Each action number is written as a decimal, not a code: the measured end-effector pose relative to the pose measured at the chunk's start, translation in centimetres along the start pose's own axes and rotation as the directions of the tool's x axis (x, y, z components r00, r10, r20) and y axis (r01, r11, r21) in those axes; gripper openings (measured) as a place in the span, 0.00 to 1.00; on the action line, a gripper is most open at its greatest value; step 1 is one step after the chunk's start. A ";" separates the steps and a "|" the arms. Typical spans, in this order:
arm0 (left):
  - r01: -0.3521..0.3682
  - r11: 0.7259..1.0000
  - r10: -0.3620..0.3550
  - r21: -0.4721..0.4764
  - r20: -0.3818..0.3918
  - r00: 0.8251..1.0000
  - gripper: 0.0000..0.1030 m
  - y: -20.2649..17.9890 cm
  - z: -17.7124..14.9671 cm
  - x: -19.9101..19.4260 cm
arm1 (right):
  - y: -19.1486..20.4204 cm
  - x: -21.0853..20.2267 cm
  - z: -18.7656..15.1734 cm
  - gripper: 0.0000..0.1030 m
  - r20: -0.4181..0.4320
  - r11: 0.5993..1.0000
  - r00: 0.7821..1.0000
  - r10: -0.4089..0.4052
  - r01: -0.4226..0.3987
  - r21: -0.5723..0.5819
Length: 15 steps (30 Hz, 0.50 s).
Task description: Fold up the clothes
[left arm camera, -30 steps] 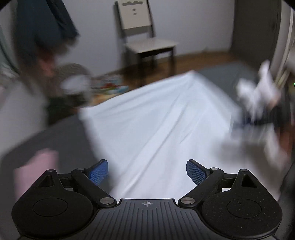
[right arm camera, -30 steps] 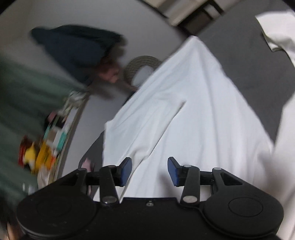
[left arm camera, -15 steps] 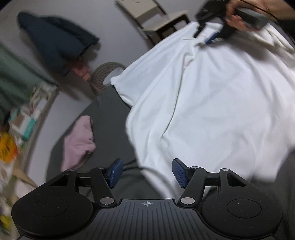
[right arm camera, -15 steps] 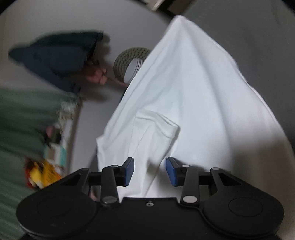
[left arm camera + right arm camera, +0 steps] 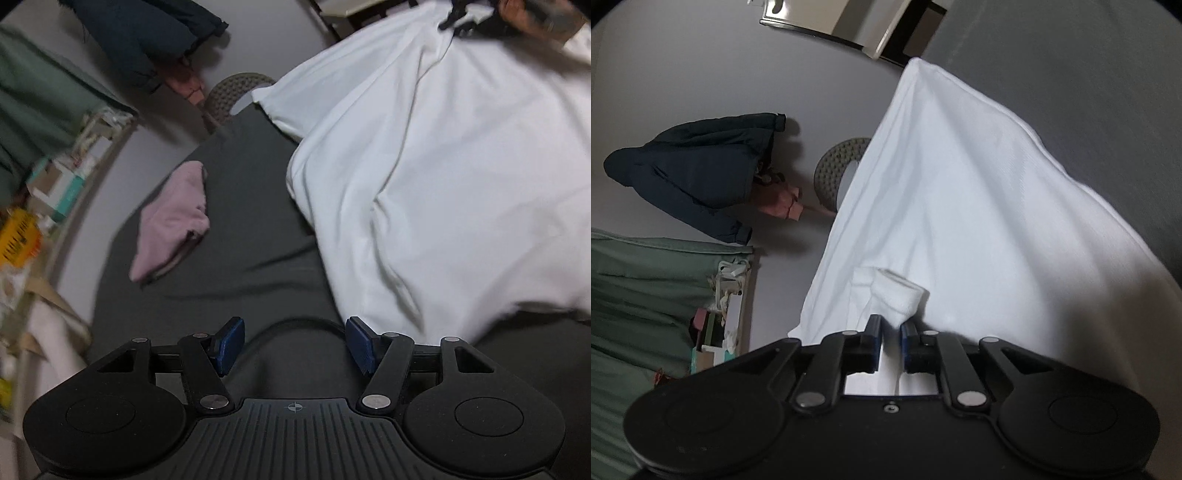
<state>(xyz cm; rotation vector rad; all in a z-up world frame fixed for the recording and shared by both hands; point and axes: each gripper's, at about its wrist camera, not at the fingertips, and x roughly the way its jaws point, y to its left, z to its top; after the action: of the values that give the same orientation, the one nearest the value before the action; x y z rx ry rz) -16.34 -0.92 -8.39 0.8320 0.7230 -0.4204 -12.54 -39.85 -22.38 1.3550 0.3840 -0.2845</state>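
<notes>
While the large white cotton shirt (image 5: 443, 177) lay spread across the dark grey bed cover (image 5: 251, 229), the right gripper (image 5: 888, 338) had its blue pads pinched onto a bunched fold of that cloth, apparently at a sleeve cuff (image 5: 897, 293). The left gripper (image 5: 293, 345) hung with its jaws wide apart and nothing between them, over bare cover just beside the shirt's near hem. A folded pink cloth (image 5: 173, 221) lay apart, to the left.

The shirt looked light, limp and thin; it draped into soft ridges and would probably sag and slide wherever it was not held. Hems, cuffs and seams seemed the surest places to grip, since doubled cloth gives the pads more to bite. For the left gripper, the near hem corner (image 5: 373, 317) looked the likeliest hold.
</notes>
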 end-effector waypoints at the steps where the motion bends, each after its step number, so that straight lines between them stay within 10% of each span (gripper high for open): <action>1: 0.030 0.999 -0.030 -0.027 0.018 0.999 0.60 0.1 -0.1 -0.5 | 0.1 0.0 0.0 0.11 0.008 1.000 1.000 -0.003 0.004 -0.012; 5: 0.052 0.998 -0.049 -0.036 0.068 0.996 0.60 -1.2 0.2 -1.0 | 1.5 -0.5 -0.1 0.05 0.028 0.994 0.999 -0.028 0.031 -0.105; 11: -0.013 0.999 0.013 0.044 0.017 1.000 0.60 -2.8 1.6 1.0 | 7.0 -2.7 2.5 0.03 0.064 0.980 0.988 0.138 -0.128 -0.152; 15: 0.027 0.999 -0.027 0.017 -0.004 1.000 0.60 -3.4 2.2 1.3 | 7.4 -2.7 5.5 0.03 0.167 0.977 0.983 0.072 -0.036 -0.211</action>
<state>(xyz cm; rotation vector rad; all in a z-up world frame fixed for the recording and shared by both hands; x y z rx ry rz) -16.57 -4.81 -10.05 0.8403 0.7357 -0.4496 -11.37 -43.90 -13.73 1.1240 0.2232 -0.3062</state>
